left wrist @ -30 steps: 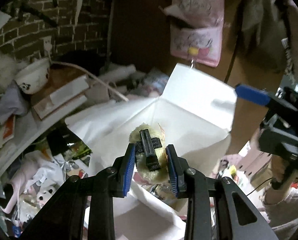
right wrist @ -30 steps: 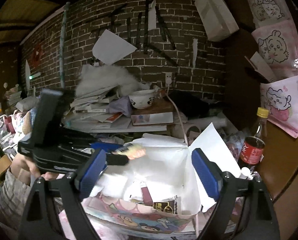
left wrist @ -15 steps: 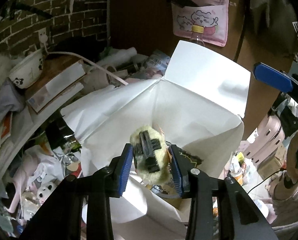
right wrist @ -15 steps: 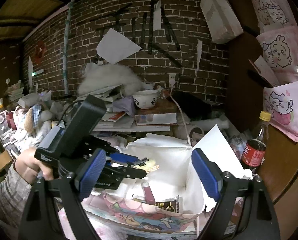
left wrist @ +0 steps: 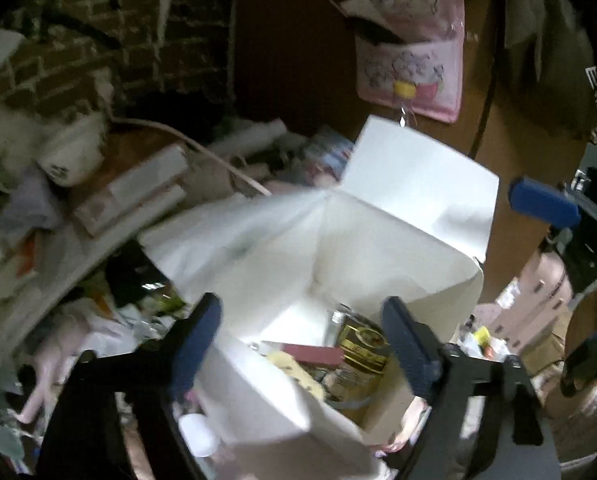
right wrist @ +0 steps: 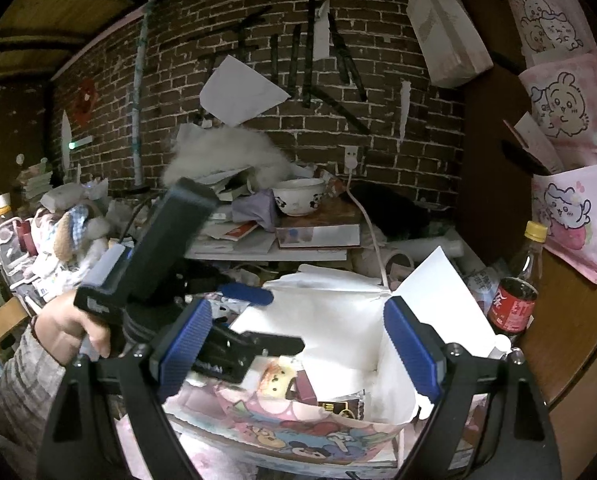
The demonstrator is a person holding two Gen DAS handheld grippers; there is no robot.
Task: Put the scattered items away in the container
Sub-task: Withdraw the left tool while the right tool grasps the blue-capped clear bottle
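Observation:
The container is a white paper box (left wrist: pixel 382 248) with open flaps and a cartoon print on its front (right wrist: pixel 298 428). My left gripper (left wrist: pixel 302 352) is open and empty above the box mouth. The yellow plush toy (left wrist: pixel 290 366) lies inside the box beside a dark red packet (left wrist: pixel 312 354) and a gold-and-black packet (left wrist: pixel 362 348). The toy also shows in the right wrist view (right wrist: pixel 274 378). My right gripper (right wrist: pixel 298 348) is open and empty, hovering in front of the box. The left gripper's fingers (right wrist: pixel 246 294) reach over the box from the left.
A cola bottle (right wrist: pixel 516 284) stands right of the box. Behind it are stacked books (right wrist: pixel 318 236), a panda bowl (right wrist: pixel 298 196) and a white cable (right wrist: pixel 368 232). Plush toys and clutter (right wrist: pixel 70 232) fill the left. A brick wall (right wrist: pixel 378 80) is behind.
My left gripper opened and let go of the yellow plush toy, which dropped into the box. The right gripper stayed open and almost still.

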